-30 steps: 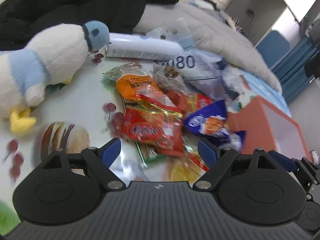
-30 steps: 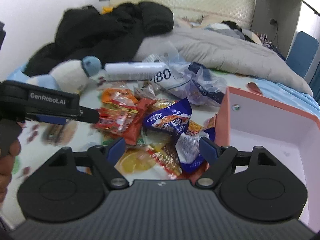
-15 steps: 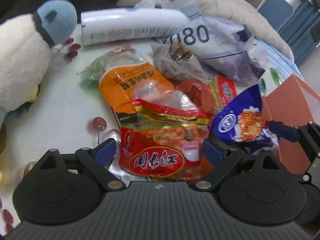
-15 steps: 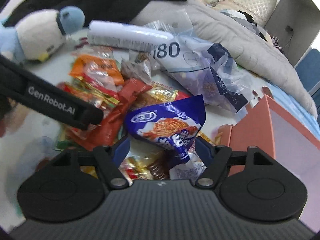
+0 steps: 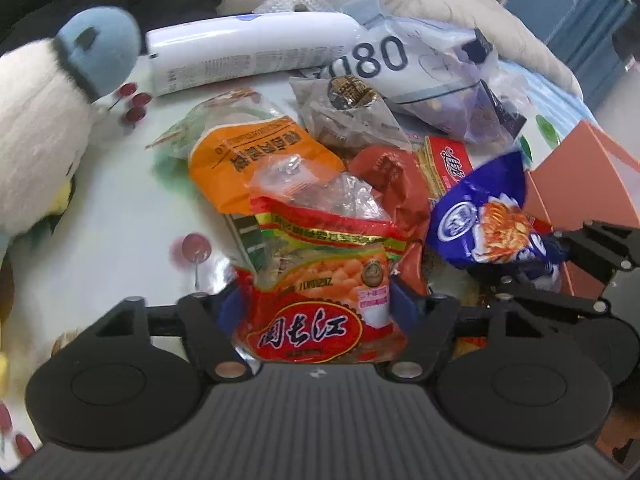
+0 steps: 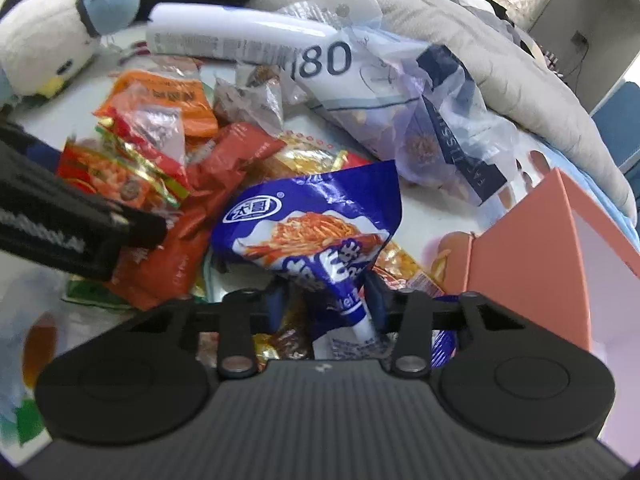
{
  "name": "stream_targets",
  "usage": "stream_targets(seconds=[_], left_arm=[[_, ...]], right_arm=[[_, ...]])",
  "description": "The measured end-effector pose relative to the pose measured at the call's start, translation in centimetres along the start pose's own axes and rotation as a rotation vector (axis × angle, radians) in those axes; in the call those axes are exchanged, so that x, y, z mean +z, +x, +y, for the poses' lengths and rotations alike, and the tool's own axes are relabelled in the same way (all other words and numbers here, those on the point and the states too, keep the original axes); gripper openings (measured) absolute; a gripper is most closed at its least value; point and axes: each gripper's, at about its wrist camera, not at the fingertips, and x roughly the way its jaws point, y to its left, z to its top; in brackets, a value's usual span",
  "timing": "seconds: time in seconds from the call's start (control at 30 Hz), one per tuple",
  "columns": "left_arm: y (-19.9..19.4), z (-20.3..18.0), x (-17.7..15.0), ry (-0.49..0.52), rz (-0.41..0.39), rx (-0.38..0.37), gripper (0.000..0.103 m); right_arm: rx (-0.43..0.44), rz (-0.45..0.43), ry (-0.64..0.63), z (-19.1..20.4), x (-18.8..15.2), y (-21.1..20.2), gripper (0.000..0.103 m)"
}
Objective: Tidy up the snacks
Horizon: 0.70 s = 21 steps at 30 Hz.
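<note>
The step in hand looks like a double pick from the snack pile: both claws are at the heap and each has a packet between its fingers. In the left wrist view the left claw (image 5: pixel 316 304) sits at lower centre, its blue pads pressed against both sides of the red snack packet (image 5: pixel 320 296), so it reads as clamped on it, though the packet lies on the pile and is not yet lifted. In the right wrist view the right claw (image 6: pixel 324 300) at lower centre pinches the narrow lower end of the blue noodle packet (image 6: pixel 312 232), whose wide top fans up toward mid-frame. The rest of the pile, with the orange packet (image 5: pixel 256 160) at centre-left and the grey packet (image 5: pixel 344 116) above it, lies on the printed cloth (image 5: pixel 120 208). The white bottle (image 5: pixel 248 52) and the clear bag marked 080 (image 5: pixel 432 84) lie along the top, the plush toy (image 5: pixel 44 120) at the far left. The pink box (image 6: pixel 532 260) stands open at the right edge, just beside the pile. The next move, I judge, calls for lifting each packet clear without dragging its neighbours, then carrying it to the box, the right claw having the shorter way. Compared with a second ago, both claws have come down and forward into the pile and have closed from wide apart onto their packets; the blue packet now stands up in the grip.
</note>
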Motion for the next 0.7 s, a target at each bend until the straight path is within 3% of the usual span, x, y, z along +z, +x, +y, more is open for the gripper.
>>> stream_targets(seconds=[0.07, 0.37, 0.7], left_arm=[[-0.7, 0.3, -0.7, -0.032, -0.007, 0.000, 0.064], [-6.3, -0.2, -5.4, -0.076, -0.053, 0.055, 0.062], [-14.1, -2.2, -12.5, -0.150, -0.115, 0.107, 0.062]], right_arm=[[0.011, -0.018, 0.002, 0.1, 0.0, -0.7, 0.036], [0.089, -0.097, 0.042, 0.5, -1.6, -6.7, 0.032], [0.236, -0.146, 0.131, 1.1, -7.1, -14.5, 0.030]])
